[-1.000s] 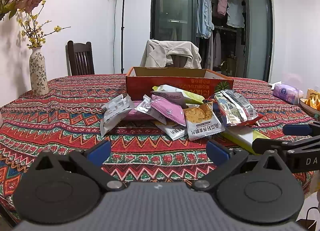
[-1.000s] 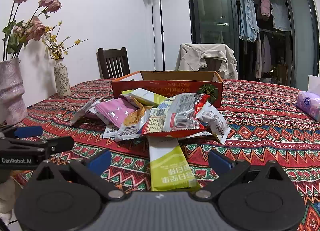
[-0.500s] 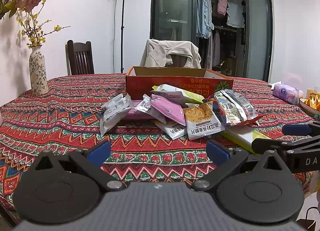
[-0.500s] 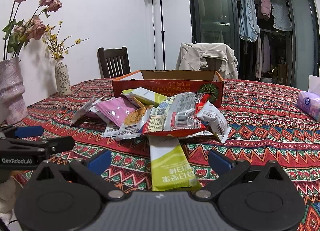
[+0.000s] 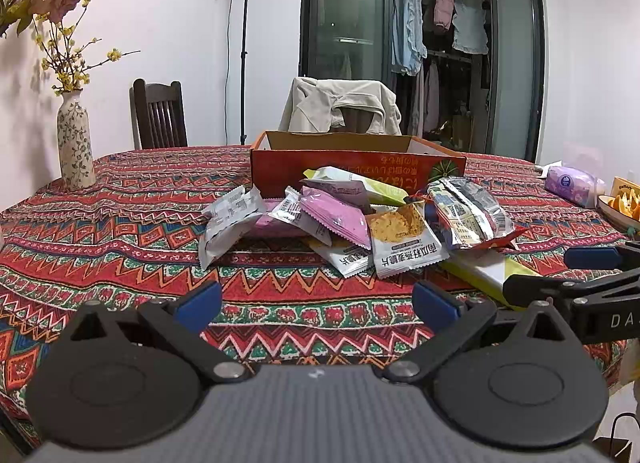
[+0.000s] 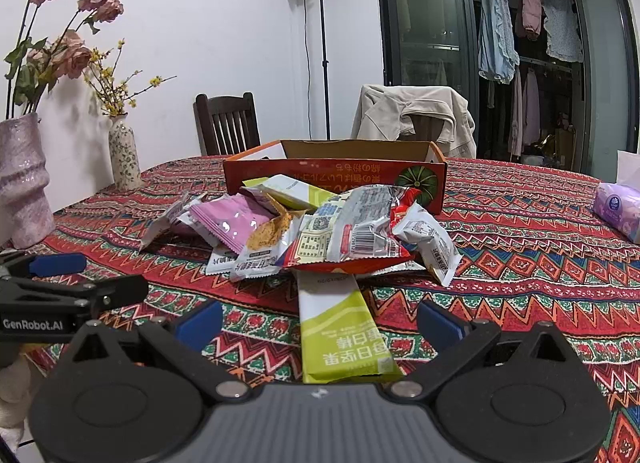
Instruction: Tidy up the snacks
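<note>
A heap of snack packets (image 5: 360, 219) lies mid-table in front of an open orange cardboard box (image 5: 356, 171). It holds a pink packet (image 5: 336, 215), a cracker packet (image 5: 404, 241), a silver-and-red bag (image 6: 356, 231) and a long yellow-green bar (image 6: 344, 335) nearest me. My left gripper (image 5: 318, 303) hovers open near the table's front edge, short of the heap, holding nothing. My right gripper (image 6: 318, 319) is open too, its fingers either side of the bar's near end, apart from it. Each gripper shows at the edge of the other's view.
A patterned red tablecloth (image 5: 120, 247) covers the table. A floral vase (image 5: 74, 139) and a pink vase (image 6: 22, 183) stand at the left. Purple tissue pack (image 6: 618, 211) and a fruit dish (image 5: 624, 203) sit at the right. Chairs (image 6: 228, 123) stand behind the table.
</note>
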Tool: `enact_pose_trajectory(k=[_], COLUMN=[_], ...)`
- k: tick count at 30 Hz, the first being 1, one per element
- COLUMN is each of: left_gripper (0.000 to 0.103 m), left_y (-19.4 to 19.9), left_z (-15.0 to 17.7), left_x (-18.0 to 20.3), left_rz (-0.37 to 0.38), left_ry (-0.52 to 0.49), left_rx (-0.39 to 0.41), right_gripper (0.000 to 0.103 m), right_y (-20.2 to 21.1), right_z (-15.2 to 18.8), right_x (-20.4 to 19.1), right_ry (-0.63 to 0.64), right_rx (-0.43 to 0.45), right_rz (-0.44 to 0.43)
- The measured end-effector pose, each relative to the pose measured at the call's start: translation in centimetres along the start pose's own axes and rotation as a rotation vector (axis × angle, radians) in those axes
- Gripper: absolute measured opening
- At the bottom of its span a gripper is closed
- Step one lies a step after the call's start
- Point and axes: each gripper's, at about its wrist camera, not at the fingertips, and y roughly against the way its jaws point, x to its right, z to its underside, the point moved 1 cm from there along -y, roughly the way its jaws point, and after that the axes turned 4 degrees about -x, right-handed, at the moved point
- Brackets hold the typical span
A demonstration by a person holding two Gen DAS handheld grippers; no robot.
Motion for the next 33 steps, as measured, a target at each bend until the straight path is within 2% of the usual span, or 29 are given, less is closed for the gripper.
enact_pose_trajectory(k=[14, 18, 21, 24, 29, 33], left_gripper=[0.103, 0.103, 0.103, 0.103, 0.103, 0.103], left_y=[-0.1, 0.0, 0.0, 0.0, 0.0, 0.0], left_z=[0.3, 0.2, 0.2, 0.1, 0.1, 0.1], left_x=[-0.2, -0.4, -0.5, -0.5, -0.7, -0.9], left_rz=[0.004, 0.004, 0.004, 0.004, 0.0, -0.002], left_ry=[0.01, 0.017, 0.019, 0.02, 0.025, 0.036], left_rx=[-0.009, -0.015, -0.019, -0.022, -0.027, -0.033], right_gripper=[0.102, 0.09, 0.078, 0.072, 0.068, 0.055], right_y=[-0.3, -0.8, -1.5, -2.6, -4.2, -5.4], right_z=[-0.2, -0.4, -0.6, -1.0, -1.5, -1.9], right_x=[0.5, 0.7, 0.9, 1.1, 0.8, 0.6], right_ry=[-0.004, 0.01, 0.029, 0.04, 0.069, 0.078], right_rx=[-0.016, -0.034, -0.053, -0.082, -0.126, -0.161], right_rz=[-0.003, 0.01, 0.021, 0.013, -0.016, -0.023])
